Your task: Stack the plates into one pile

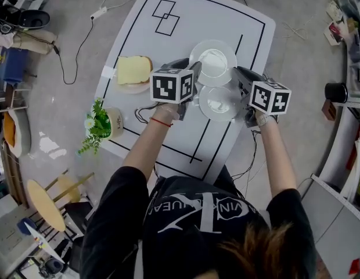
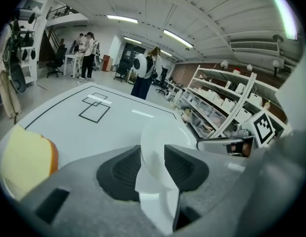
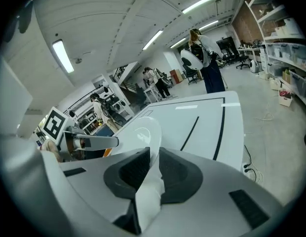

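Note:
Two white plates are over the middle of the white table (image 1: 168, 51). My left gripper (image 1: 195, 70) is shut on the left rim of the farther plate (image 1: 213, 63). In the left gripper view that plate (image 2: 160, 137) stands pinched between the dark pads (image 2: 124, 169) of the left gripper (image 2: 153, 154). My right gripper (image 1: 241, 86) is shut on the right rim of the nearer plate (image 1: 219, 102). In the right gripper view that plate (image 3: 143, 132) rises from the right gripper (image 3: 153, 164). The two plates lie side by side and almost touch.
A yellow block (image 1: 133, 70) lies on a small plate at the table's left edge; it also shows in the left gripper view as a yellow block (image 2: 24, 157). A small potted plant (image 1: 101, 124) stands at the near left corner. Black lines mark the tabletop. Shelves line the right wall.

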`<state>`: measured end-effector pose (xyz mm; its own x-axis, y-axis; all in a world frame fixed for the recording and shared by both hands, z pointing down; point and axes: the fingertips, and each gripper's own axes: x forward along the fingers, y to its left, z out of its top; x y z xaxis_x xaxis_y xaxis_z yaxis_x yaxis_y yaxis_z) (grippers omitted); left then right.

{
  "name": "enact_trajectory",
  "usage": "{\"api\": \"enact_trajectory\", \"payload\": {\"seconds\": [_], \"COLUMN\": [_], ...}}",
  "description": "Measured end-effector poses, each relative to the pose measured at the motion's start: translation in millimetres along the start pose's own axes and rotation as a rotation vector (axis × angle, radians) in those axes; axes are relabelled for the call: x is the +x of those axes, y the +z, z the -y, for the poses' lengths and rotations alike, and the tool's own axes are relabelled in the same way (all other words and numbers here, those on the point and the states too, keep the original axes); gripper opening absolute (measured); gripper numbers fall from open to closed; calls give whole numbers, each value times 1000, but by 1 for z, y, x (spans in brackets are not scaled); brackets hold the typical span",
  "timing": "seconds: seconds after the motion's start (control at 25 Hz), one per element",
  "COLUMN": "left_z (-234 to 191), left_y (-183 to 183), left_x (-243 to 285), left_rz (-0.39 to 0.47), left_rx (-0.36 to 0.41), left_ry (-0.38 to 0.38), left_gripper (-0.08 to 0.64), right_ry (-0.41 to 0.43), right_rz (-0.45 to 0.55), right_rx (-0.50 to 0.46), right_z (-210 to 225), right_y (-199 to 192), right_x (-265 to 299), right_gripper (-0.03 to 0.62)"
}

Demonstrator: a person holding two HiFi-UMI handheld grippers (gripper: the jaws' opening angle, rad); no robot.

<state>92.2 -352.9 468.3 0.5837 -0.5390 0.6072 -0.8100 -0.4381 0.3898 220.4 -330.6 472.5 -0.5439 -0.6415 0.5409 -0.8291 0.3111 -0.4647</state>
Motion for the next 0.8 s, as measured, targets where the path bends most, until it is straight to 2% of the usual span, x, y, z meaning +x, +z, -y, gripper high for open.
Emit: {"api": "enact_trajectory", "payload": {"seconds": [0.12, 0.24, 0.44, 0.64, 0.8], "left_z": [14, 23, 36, 45, 51], "left_y": [-29, -55, -86, -104, -115], "left_x": [-2, -1, -2, -6, -9], "left_rz": [-64, -123, -180, -225, -260], "left_rx": [-6, 13, 32, 95, 120], "left_ry": [-32, -30, -38, -30, -20], "left_gripper": [155, 163, 166, 166, 170], "right_ry": [8, 5, -12, -32, -69], "right_rz": [-24, -46, -65, -81, -94], "right_rx": [48, 80, 114, 94, 44], "right_z": [-2, -4, -1, 1, 2], "right_y": [-30, -56, -86, -102, -109], "right_x": [-22, -37, -53, -63, -67], "right_gripper": [54, 54, 54, 52, 52]}}
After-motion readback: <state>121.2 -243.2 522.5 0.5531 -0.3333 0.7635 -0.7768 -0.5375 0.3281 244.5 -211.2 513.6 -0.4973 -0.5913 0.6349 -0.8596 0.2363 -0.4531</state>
